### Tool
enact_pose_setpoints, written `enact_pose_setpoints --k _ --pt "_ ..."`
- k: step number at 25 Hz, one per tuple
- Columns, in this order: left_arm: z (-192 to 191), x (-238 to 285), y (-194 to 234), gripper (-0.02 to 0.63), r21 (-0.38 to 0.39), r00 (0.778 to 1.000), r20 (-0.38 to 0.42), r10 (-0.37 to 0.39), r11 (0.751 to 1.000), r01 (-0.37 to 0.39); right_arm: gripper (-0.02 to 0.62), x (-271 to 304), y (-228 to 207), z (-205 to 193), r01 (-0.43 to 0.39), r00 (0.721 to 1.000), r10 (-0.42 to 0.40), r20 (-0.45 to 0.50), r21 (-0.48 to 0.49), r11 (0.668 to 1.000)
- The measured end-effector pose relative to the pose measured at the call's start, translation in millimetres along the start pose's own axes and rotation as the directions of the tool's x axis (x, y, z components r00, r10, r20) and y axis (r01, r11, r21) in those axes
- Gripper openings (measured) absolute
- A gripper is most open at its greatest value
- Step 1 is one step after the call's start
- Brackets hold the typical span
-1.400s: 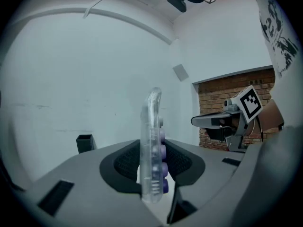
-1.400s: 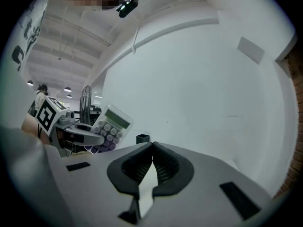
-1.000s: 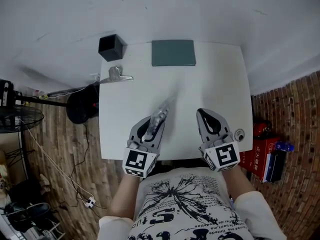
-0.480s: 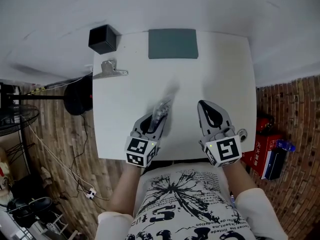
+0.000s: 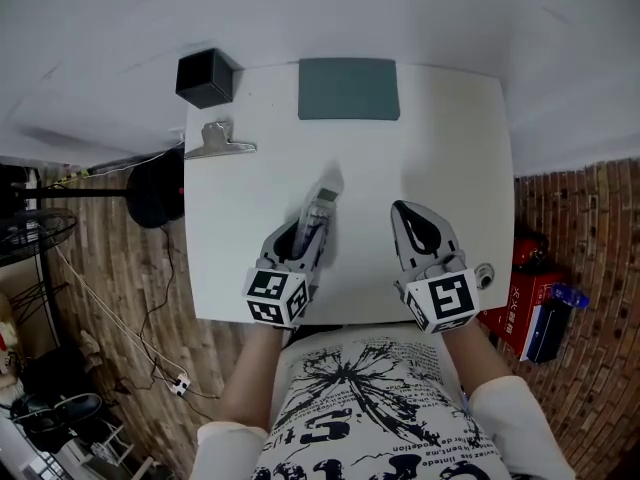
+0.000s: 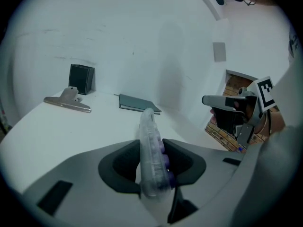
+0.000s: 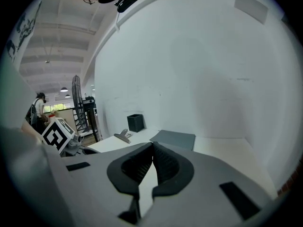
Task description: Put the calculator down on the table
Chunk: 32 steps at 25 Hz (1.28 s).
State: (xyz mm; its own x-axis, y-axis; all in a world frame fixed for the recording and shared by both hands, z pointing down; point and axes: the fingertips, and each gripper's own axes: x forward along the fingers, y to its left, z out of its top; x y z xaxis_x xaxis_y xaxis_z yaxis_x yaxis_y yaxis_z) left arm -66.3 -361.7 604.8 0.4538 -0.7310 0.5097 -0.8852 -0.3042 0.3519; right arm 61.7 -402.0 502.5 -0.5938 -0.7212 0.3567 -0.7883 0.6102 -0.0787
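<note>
Between the fingers of the left gripper [image 5: 309, 236], a clear calculator [image 6: 150, 148] stands on edge.
Those jaws are opening around it; the right gripper [image 7: 152, 149] has its fingertips together, empty.

A black cube-shaped box [image 5: 207, 78] stands far left by the white wall [image 5: 420, 8]. Just nearer lies a metal bulldog clip [image 5: 222, 141], and to the right of the box a flat grey-green pad [image 5: 348, 89]. On the wood-look floor at the left are a standing fan [image 5: 30, 238], loose cables [image 5: 110, 318] and a white power strip [image 5: 180, 405]. A red box [image 5: 515, 303] sits on brick-patterned floor at the right.
</note>
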Motion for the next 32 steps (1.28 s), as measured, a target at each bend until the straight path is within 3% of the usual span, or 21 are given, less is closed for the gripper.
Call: enact_pose_setpoints --k 4,9,16,20,23,28,32 --pt "1 0 7 0.161 0.009 1.000 -0.002 0.016 1.000 -0.016 0.015 5 0 1 -0.005 1.000 0.005 -0.007 -0.002 1.000" --pt "1 -5 21 0.184 0.041 0.995 0.001 0.101 0.994 -0.101 0.015 7 2 -2 -0.017 1.000 0.017 -0.017 -0.004 1.000" --pt "-15 -9 48 0.217 -0.028 0.987 -0.042 0.157 0.987 -0.159 0.015 16 15 -5 -0.039 0.999 0.039 -0.034 -0.013 0.999" --pt "-18 -13 55 0.209 0.060 0.973 -0.059 0.225 0.973 -0.222 0.015 16 18 -6 -0.038 0.999 0.038 -0.035 -0.016 0.999" --pt "-12 -18 54 0.212 0.114 0.970 -0.052 0.236 0.967 -0.229 0.014 14 21 -4 -0.031 0.999 0.030 -0.028 -0.016 0.999" --pt "9 -35 48 0.210 0.129 0.973 0.009 0.229 0.965 -0.228 0.015 4 29 -1 -0.015 1.000 0.015 -0.011 -0.021 1.000" --pt "35 -60 32 0.156 0.183 0.975 0.085 0.207 0.958 -0.220 0.015 -12 37 4 0.010 1.000 -0.009 0.006 -0.030 1.000"
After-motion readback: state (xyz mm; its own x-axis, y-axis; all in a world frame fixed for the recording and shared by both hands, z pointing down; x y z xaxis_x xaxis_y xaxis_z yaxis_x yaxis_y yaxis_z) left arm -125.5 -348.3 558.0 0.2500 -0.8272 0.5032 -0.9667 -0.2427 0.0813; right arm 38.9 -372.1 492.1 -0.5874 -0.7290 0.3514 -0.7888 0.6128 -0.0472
